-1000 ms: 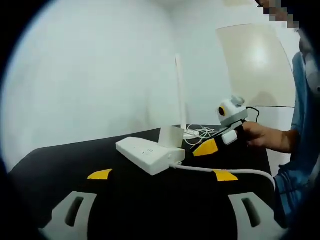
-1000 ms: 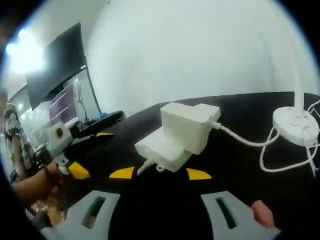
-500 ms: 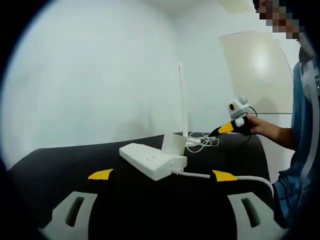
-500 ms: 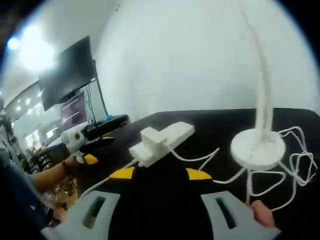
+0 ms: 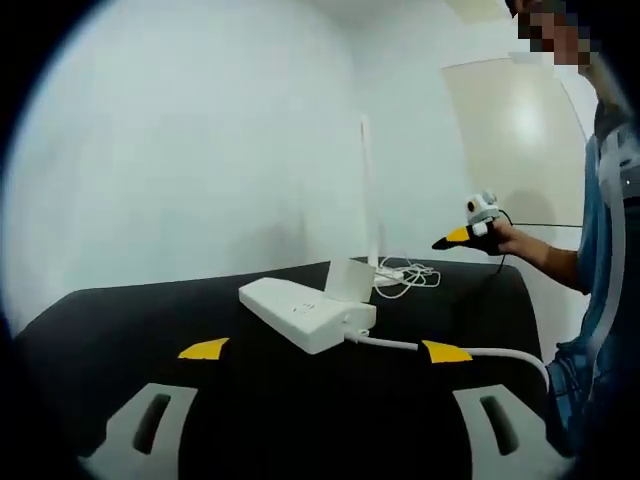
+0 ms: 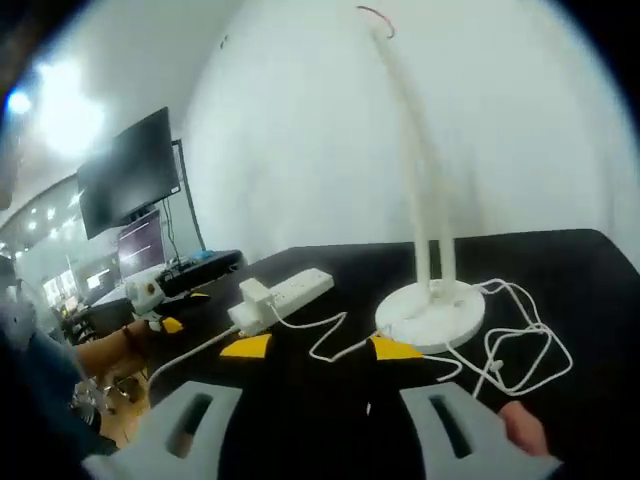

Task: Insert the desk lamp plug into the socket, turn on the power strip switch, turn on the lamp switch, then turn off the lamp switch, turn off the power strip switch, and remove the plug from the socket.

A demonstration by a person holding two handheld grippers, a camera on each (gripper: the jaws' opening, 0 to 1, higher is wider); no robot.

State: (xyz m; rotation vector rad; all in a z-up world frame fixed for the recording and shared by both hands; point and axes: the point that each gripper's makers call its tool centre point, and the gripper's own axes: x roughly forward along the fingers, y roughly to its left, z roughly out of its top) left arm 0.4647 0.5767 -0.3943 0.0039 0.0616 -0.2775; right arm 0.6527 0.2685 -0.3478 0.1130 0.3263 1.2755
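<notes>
Left grey two-jaw gripper hanging with jaws spread wide and gripping nothing, aiming at the white rectangular power strip on the black table, apparently waiting near its switch. Right grey two-jaw gripper also gaping wide and bare, hovering just short of the white round lamp base, seemingly lining up for the lamp switch. White boxy plug sitting at the strip's end, looking already inserted; loose white lamp cord trailing beside the base.

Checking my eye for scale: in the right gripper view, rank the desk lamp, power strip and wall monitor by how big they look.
1. Desk lamp, nearest and tallest.
2. Wall monitor.
3. Power strip.
The lamp's nearness inflates it, so true sizes stay unsure.
</notes>
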